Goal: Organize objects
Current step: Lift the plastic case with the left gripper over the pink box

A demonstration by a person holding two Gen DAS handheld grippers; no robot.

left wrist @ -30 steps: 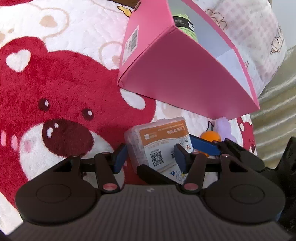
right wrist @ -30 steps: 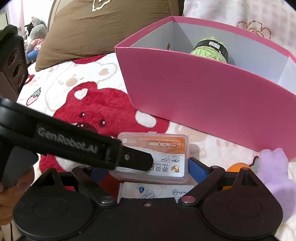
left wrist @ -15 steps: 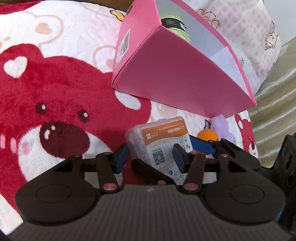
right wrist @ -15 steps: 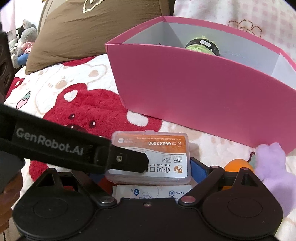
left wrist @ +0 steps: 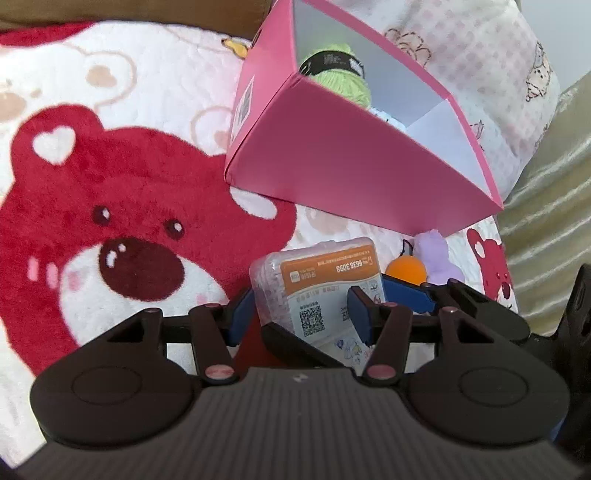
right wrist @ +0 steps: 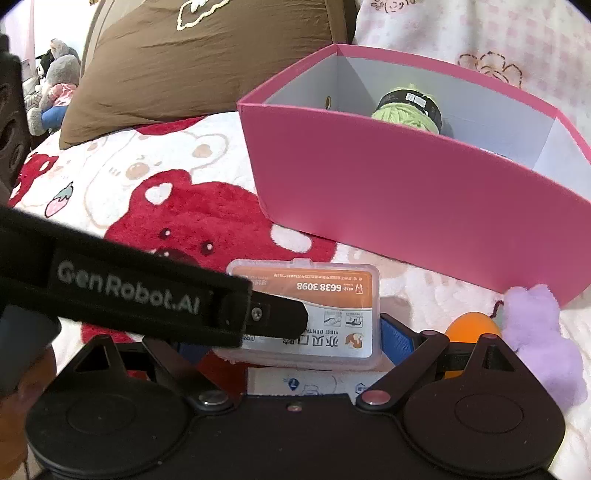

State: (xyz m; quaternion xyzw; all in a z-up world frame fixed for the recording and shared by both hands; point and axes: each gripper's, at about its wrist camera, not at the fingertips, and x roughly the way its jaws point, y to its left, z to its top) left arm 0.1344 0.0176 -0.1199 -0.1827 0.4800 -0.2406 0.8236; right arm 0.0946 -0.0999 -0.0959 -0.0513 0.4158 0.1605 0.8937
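Pink box (right wrist: 424, 206) wall blocks ahead; blanket (right wrist: 122, 184) left open.

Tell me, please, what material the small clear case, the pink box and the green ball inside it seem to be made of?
Clear case: likely hard plastic, glossy; the contents show through its translucent side, and a printed paper label covers the top.
Pink box: probably cardboard, matte; straight folded edges, thin walls, pale inside.
Green ball: apparently yarn; wound strands under a black paper band.

A bed covered by a white plush blanket (right wrist: 122, 177) printed with large red bears. At its head, a brown pillow (right wrist: 192, 62) lies beside a pink-checked white pillow (right wrist: 480, 33). Left of the brown pillow, stuffed toys (right wrist: 51, 88) sit in soft daylight.
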